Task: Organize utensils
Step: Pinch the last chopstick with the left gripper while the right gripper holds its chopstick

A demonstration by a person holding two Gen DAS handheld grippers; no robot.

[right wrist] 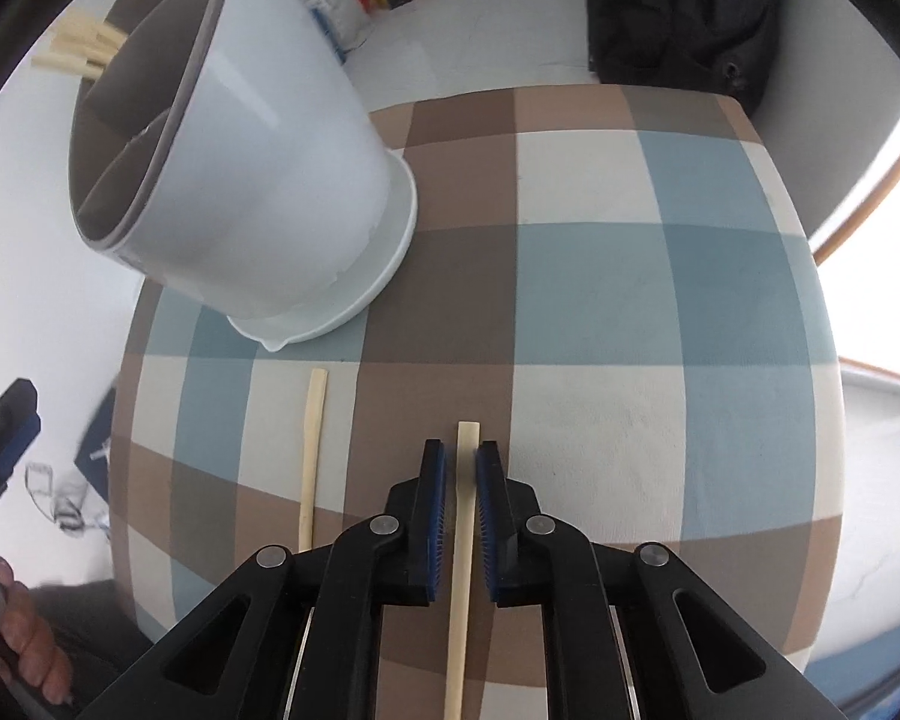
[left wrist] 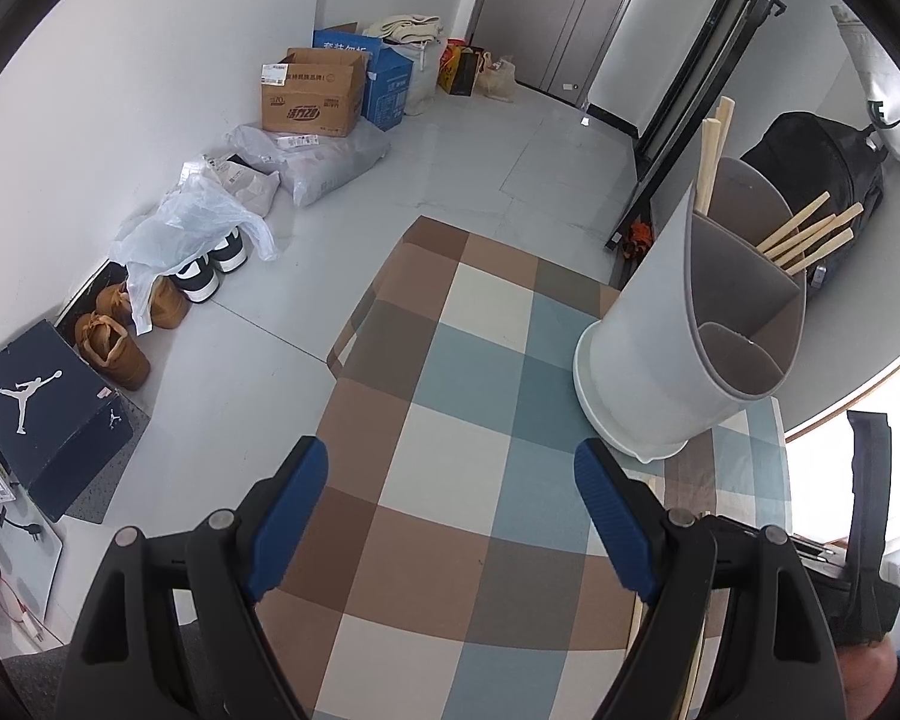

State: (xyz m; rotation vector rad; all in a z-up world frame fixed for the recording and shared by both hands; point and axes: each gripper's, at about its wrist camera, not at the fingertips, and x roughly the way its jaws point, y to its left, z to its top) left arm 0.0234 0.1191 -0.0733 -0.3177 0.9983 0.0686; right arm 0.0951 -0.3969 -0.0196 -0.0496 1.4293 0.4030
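A white utensil holder with grey dividers stands on the checked tablecloth; several wooden chopsticks stick out of its far compartments. It also shows in the right wrist view. My right gripper is shut on a wooden chopstick just above the cloth. A second chopstick lies on the cloth to its left, near the holder's base. My left gripper is open and empty above the cloth, left of the holder.
The table's left edge drops to a grey floor with shoes, a dark shoebox, plastic bags and cardboard boxes. A black backpack sits beyond the table's far edge.
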